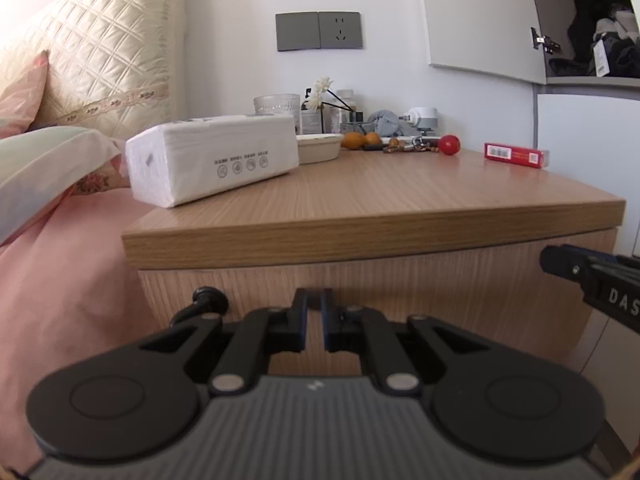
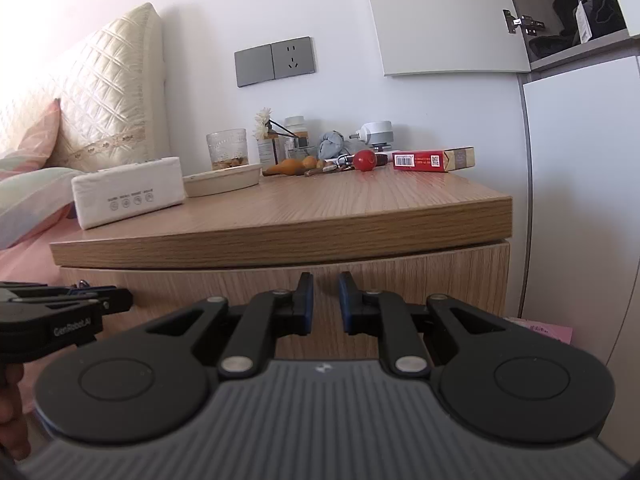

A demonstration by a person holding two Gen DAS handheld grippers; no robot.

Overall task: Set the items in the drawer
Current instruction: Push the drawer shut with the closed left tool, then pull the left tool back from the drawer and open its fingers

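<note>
A wooden nightstand (image 1: 400,196) fills both views, and its drawer front (image 1: 400,292) (image 2: 400,276) is closed. On its top lie a white tissue pack (image 1: 212,156) (image 2: 128,190), a beige dish (image 1: 319,147) (image 2: 222,179), oranges (image 1: 360,139), keys (image 1: 416,145), a red ball (image 1: 448,144) (image 2: 365,159) and a red box (image 1: 514,155) (image 2: 432,159). My left gripper (image 1: 314,308) is shut and empty, just short of the drawer front. My right gripper (image 2: 324,292) is also shut with nothing in it, level with the drawer front. Each gripper shows at the edge of the other's view.
A bed with a pink sheet (image 1: 60,300) and pillows adjoins the nightstand on the left. A glass (image 1: 277,106), bottles, a flower and a white plug crowd the back of the top. A white wardrobe (image 2: 580,200) stands on the right, with pink paper (image 2: 548,330) on the floor.
</note>
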